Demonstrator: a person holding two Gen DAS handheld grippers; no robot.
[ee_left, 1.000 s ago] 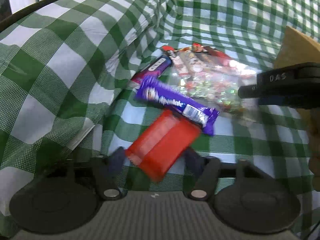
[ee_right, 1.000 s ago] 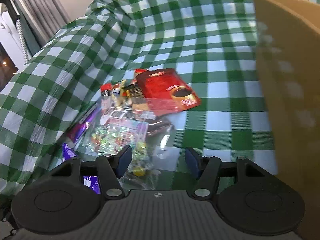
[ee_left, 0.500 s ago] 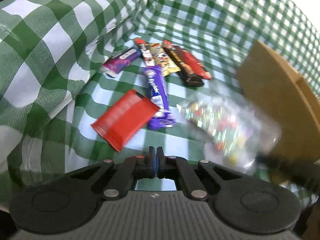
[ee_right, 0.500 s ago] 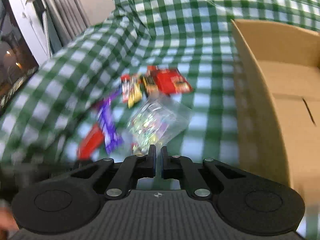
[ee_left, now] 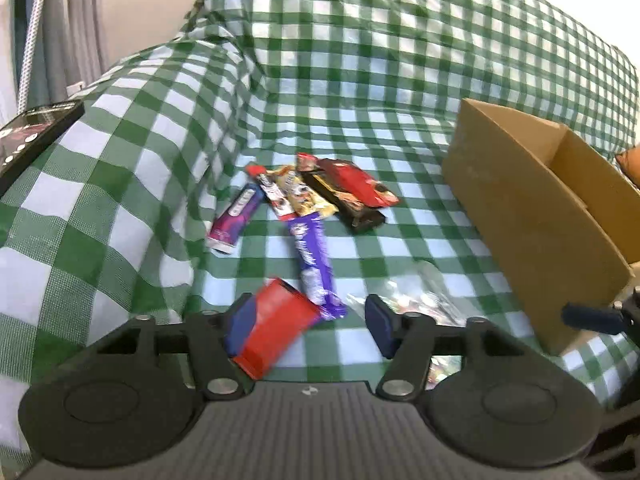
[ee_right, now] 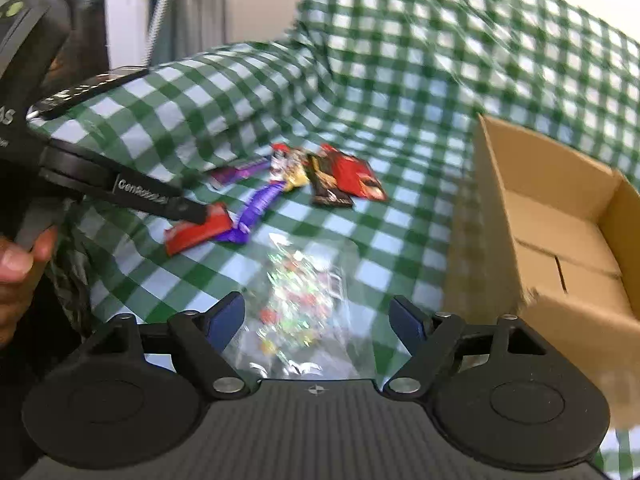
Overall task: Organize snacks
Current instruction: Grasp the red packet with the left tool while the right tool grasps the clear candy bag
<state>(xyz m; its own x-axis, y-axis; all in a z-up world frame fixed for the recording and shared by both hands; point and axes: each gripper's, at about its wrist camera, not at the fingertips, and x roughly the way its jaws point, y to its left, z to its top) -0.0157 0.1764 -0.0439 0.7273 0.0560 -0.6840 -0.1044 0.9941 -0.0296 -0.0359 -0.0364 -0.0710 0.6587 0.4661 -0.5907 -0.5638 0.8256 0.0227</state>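
Left gripper (ee_left: 306,322): angled downward over the checked cloth (ee_left: 120,184), jaws apart, having just been opening. The red packet (ee_left: 276,332) lies flat on the cloth between them, its near corner against the left pad; I cannot tell whether the pad truly touches it. The right pad stands clear, so nothing is gripped.

Right gripper (ee_right: 316,318): also tilted down, jaws spread wide, having just been opening. The clear bag of coloured sweets (ee_right: 298,300) lies on the cloth between the pads, touched by neither.

In the right wrist view my left hand (ee_right: 16,276) shows at the left edge, fingers wrapped on the handle, its gripper reaching forward with the tip over the red packet.

Beyond the red packet, the purple bar (ee_left: 312,264) lies lengthwise, its near end just beside the packet. Farther on sits a cluster: a purple-and-pink bar (ee_left: 236,216) on the left, a red-and-white bar (ee_left: 274,196), a yellow wrapper (ee_left: 308,198), a dark brown bar (ee_left: 348,208) and a red sachet (ee_left: 356,184), overlapping.

The open cardboard box (ee_right: 560,216) stands to the right of the snacks, nothing visible inside. A phone (ee_left: 28,140) rests on the raised cloth at far left.
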